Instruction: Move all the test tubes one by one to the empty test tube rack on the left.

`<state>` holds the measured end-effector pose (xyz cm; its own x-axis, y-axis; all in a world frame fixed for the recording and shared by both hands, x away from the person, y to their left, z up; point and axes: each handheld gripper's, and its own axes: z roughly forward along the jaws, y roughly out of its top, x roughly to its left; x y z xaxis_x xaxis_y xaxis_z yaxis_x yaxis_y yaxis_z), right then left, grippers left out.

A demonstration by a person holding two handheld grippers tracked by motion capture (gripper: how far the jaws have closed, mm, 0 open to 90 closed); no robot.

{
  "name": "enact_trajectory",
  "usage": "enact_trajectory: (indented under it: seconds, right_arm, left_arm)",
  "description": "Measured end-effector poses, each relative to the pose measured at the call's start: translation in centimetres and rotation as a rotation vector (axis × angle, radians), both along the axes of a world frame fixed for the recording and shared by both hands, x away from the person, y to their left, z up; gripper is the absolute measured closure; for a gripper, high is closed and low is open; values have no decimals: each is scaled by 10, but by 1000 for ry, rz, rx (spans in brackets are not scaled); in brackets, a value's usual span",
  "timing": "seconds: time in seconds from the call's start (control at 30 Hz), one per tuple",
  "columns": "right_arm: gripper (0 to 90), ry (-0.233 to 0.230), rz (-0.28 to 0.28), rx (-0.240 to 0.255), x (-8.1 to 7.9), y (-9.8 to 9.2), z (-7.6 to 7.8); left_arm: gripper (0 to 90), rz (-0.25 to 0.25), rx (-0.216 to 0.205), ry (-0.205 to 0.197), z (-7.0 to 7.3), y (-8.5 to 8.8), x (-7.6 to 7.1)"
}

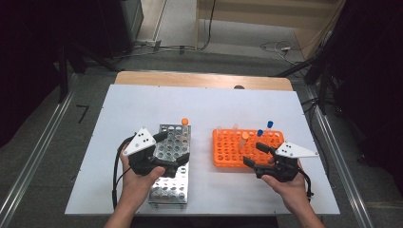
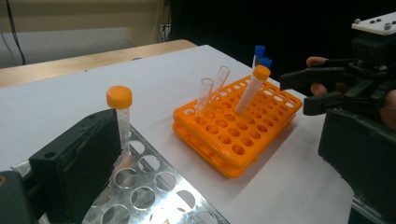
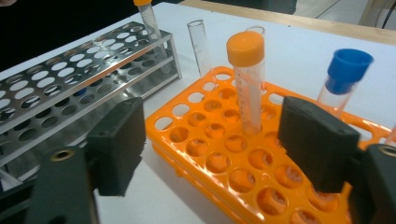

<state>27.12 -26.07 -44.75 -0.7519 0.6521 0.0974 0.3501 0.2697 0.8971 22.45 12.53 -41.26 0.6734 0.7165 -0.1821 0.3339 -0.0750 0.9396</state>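
— Why does the right hand-held gripper (image 1: 255, 154) sit over the orange plastic tube rack (image 1: 223, 154)?

— It lines up on the clear orange-capped tube (image 3: 247, 84) standing in a hole near the rack's middle. In the right gripper view the tube rises between the two black jaws, which stand apart from it on both sides, so nothing is gripped yet.

— And the left gripper (image 1: 173, 147)?

— Wide open and empty over the perforated steel rack (image 1: 166, 190), whose only tube, another orange-capped one (image 1: 185, 124), stands at the far corner, about one o'clock from that gripper.

— Any room to work?

— Tight, I'd say: a blue-capped tube (image 3: 343, 79) at two o'clock of the target, two uncapped glass tubes (image 2: 212, 86) leaning at eleven. Straight up looks free, and the white tabletop (image 1: 142, 102) between the racks is bare
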Motion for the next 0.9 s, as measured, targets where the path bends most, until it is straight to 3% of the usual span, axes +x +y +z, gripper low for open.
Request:
enact_trajectory:
  seconds: [0.17, 0.53, 0.67, 0.9]
  right_arm:
    - [350, -4, -23, 10, 9, 9, -1]
    - [527, 26, -132, -86, 28, 31, -24]
    - [561, 38, -165, -84, 31, 33, -29]
    - [655, 9, -207, -100, 34, 39, -39]
  left_arm:
    - [0, -3, -8, 1, -2, 2, -6]
    - [0, -1, -15, 15, -9, 5, -9]
    - [0, -2, -19, 18, -10, 5, -8]
    - [0, -8, -14, 28, -13, 1, -7]
